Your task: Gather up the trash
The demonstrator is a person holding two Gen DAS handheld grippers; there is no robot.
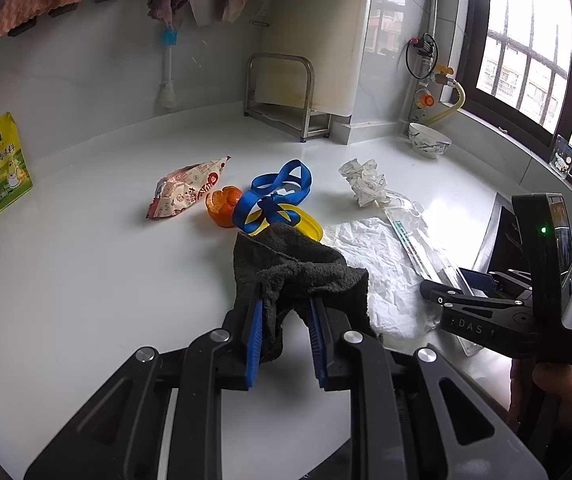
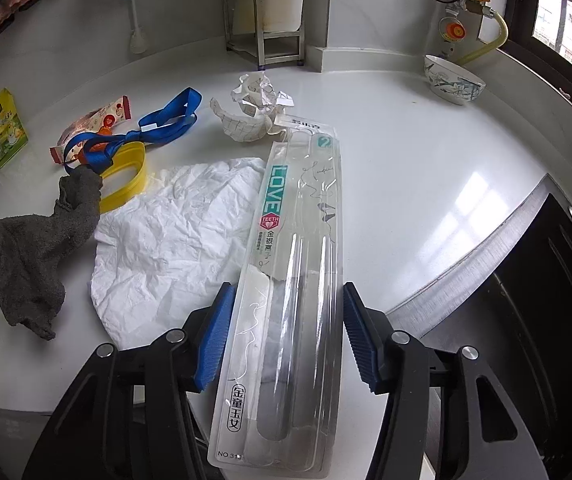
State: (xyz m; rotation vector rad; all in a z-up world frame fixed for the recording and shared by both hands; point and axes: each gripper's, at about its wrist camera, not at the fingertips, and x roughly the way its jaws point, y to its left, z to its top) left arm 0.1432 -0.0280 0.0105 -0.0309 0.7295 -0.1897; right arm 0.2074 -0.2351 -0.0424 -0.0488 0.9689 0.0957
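My left gripper (image 1: 286,312) is shut on a dark grey rag (image 1: 294,272), which drapes over its blue fingertips; the rag also shows in the right wrist view (image 2: 34,248). My right gripper (image 2: 284,332) is open, its fingers on either side of a clear toothbrush blister pack (image 2: 294,280) lying on the white counter; the jaws do not touch it. Trash on the counter: a crumpled white sheet (image 2: 174,232), a crumpled paper ball (image 2: 258,108), a snack wrapper (image 1: 186,192), orange peel (image 1: 222,204), a yellow lid (image 2: 126,176) and a blue lanyard (image 1: 274,196).
A patterned bowl (image 2: 454,80) stands at the back right. A yellow pouch (image 1: 2,164) leans at the far left. A metal rack (image 1: 282,92) stands at the back wall. A dark stove edge (image 2: 526,280) borders the counter on the right.
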